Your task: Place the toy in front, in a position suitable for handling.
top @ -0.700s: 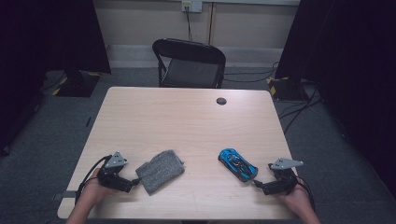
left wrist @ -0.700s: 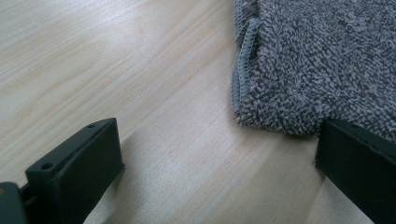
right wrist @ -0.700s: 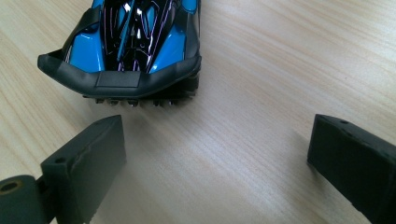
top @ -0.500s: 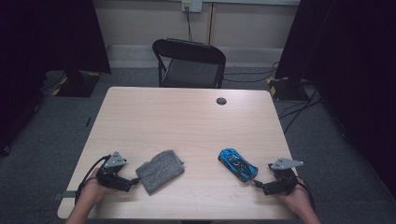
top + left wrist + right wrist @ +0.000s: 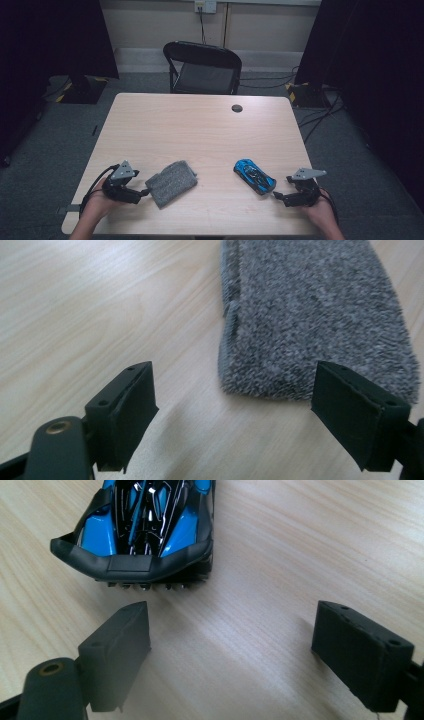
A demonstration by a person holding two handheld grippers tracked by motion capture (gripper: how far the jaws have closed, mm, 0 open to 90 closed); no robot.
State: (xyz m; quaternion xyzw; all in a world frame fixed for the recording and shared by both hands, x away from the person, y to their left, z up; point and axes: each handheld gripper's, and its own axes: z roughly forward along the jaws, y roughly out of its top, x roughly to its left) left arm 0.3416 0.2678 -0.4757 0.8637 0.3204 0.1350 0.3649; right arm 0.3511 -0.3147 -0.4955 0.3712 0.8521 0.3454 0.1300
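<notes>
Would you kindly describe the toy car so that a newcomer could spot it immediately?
On the pale wooden table, look along the near edge toward the right gripper. Just ahead of its open jaws sits the toy car, glossy blue and black, unlike the fuzzy grey cloth lying further left.

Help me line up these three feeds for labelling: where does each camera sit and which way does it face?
High view: above the person's edge of the table, facing forward and down; both hands, left gripper, right gripper.
Left gripper view: rides that gripper, looking along its open jaws at the grey cloth.
Right gripper view: rides that gripper, looking along its open jaws at the blue toy car.
Shared: cloth and car also appear from above.
</notes>
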